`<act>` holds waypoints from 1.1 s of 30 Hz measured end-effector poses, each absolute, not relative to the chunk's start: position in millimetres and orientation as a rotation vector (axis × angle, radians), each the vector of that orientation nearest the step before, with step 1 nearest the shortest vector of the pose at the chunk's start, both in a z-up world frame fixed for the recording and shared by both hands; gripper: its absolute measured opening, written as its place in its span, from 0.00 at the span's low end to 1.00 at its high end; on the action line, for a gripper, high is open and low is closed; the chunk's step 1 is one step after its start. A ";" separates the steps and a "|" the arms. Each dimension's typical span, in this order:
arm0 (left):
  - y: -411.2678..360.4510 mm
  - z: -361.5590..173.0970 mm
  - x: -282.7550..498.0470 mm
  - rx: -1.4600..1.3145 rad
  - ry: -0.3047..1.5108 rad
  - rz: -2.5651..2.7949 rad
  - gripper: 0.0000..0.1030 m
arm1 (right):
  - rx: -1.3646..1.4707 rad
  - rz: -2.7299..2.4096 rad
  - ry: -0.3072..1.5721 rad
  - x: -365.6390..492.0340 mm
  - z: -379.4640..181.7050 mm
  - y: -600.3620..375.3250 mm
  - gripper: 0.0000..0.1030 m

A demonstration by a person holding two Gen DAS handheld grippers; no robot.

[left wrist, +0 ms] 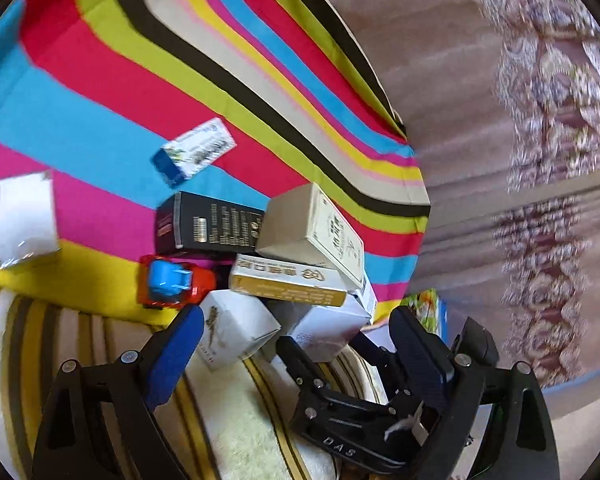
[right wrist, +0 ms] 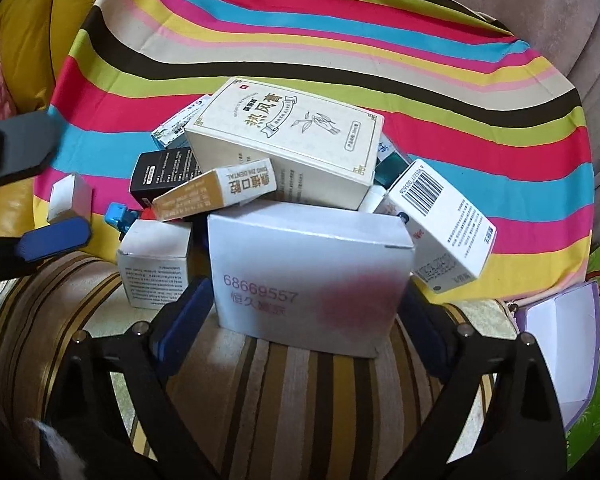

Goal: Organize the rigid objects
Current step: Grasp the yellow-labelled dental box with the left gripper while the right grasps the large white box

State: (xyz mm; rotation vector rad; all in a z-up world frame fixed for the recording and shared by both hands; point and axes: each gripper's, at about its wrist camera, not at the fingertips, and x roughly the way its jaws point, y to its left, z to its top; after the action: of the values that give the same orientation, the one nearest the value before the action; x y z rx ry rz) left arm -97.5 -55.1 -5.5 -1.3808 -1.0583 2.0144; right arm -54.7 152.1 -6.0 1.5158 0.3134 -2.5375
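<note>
Boxes heaped at the near edge of the striped cloth (right wrist: 340, 52) await sorting, and nearest of all is the large white box (right wrist: 312, 276) printed with a number, standing between the spread jaws of the right gripper (right wrist: 300, 320). Its long axis runs crosswise to the fingers, one blue pad at each short end; whether the pads touch the card cannot be told. It sits on the brown-striped cushion (right wrist: 292, 392), where cloth gives way to upholstery. The left gripper (left wrist: 296, 344) hangs off to the left of the pile, jaws also wide and holding nothing, nearer to a small white box (left wrist: 236, 332) than to the large one. So the right hand looks the one placed to close and lift. Leaning on the large box are a barcoded white carton (right wrist: 444, 224) to the right and a gold-ended dental box (right wrist: 216, 192) to the left; across its back rests a cream box (right wrist: 288, 140), likely to slide if it moves. Behind lie a black box (right wrist: 164, 172) and a red and blue toy (left wrist: 172, 284), with a flat white packet (left wrist: 24, 216) well apart toward the cloth's left edge.
</note>
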 end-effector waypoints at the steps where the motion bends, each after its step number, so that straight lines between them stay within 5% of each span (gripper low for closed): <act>1: -50.3 -4.2 -100.3 -1.389 -1.037 2.011 0.92 | 1.513 -2.536 0.310 -54.6 -6.0 151.0 0.90; 33: -12.2 -20.9 -135.4 -1.599 -0.774 1.999 0.96 | 1.492 -2.518 0.219 -61.6 -6.2 162.7 0.89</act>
State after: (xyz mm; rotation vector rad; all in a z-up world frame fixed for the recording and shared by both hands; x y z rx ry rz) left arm -135.4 -12.2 -20.9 -1.5988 -0.7744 1.9991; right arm -61.6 162.7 -6.2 1.4925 0.2186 -2.5183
